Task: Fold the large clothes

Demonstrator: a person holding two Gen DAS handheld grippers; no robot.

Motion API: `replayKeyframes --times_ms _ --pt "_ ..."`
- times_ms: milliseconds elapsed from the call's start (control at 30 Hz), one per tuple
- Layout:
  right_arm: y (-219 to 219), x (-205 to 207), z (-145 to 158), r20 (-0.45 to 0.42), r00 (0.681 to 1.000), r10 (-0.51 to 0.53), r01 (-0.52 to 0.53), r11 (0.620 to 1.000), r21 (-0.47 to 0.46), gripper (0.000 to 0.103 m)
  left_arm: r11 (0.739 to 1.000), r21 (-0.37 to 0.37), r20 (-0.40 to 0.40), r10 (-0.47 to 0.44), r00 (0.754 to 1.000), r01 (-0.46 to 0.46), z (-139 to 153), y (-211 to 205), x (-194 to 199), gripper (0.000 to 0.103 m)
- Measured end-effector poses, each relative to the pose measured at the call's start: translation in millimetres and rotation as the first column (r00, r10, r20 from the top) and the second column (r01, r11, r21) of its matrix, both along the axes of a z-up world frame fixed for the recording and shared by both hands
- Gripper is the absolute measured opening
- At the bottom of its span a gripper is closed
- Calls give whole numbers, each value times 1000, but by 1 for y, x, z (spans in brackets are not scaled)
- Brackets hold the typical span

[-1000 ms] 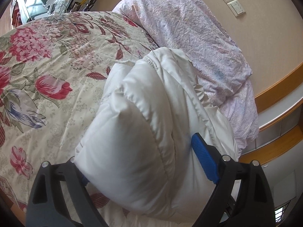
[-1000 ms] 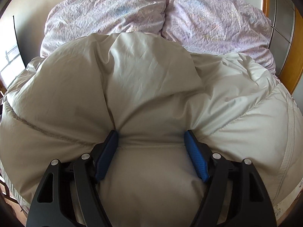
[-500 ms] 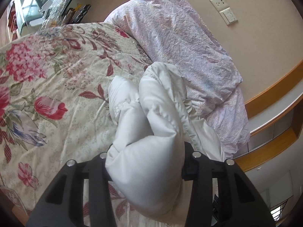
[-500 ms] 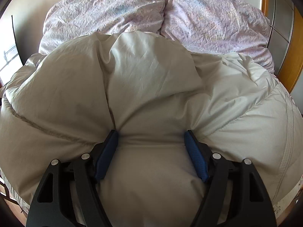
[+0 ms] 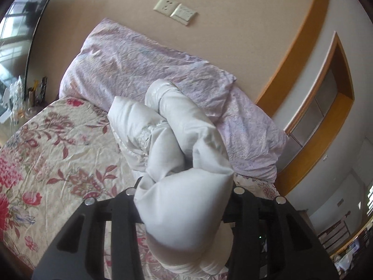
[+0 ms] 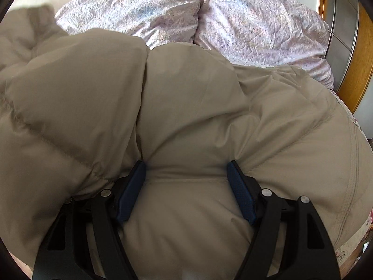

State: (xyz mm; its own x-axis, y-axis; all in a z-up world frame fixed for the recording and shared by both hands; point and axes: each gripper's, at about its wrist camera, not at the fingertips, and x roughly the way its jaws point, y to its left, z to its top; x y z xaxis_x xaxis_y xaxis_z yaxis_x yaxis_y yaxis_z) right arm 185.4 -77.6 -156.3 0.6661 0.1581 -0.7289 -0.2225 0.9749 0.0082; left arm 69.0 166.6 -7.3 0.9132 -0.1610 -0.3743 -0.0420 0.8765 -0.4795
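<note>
A large white puffer jacket [image 5: 177, 144] lies on the floral bed cover. My left gripper [image 5: 184, 186] is shut on a thick bunch of the jacket and holds it lifted above the bed; its blue pads are hidden by the fabric. In the right wrist view the jacket [image 6: 186, 107] looks beige and fills most of the frame. My right gripper [image 6: 186, 175] has its blue fingers [image 6: 131, 191] pressed into a puffed panel, clamping it with the jaws held wide by the padding.
The floral bed cover [image 5: 51, 154] spreads to the left. Two lilac pillows [image 5: 144, 65] [image 6: 256, 21] lie against the headboard wall. A wooden frame [image 5: 303, 74] runs at the right. A socket and switch [image 5: 174, 9] sit on the wall. Cluttered items [image 5: 28, 95] stand far left.
My left gripper closed on the jacket, lifted it and tilted up toward the wall. The right gripper kept its hold; a lifted fold came in at its upper left.
</note>
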Motion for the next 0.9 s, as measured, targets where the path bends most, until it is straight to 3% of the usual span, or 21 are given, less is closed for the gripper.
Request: replayKeyframes --times_ms 200,567,767,900 --pt "-1 0 -1 -1 1000 -3 3 1000 12 74 989 82 47 -124 991 120 25 -60 10 40" --pt "-29 0 7 5 997 82 -82 994 79 73 954 117 45 -282 958 275 34 -143 36 43" --pt "-76 -36 23 107 988 110 -122 986 111 73 936 130 29 -332 943 326 29 -174 45 44" --pt "-115 -59 33 201 979 38 -56 995 85 76 918 136 6 -376 927 372 20 -197 53 45"
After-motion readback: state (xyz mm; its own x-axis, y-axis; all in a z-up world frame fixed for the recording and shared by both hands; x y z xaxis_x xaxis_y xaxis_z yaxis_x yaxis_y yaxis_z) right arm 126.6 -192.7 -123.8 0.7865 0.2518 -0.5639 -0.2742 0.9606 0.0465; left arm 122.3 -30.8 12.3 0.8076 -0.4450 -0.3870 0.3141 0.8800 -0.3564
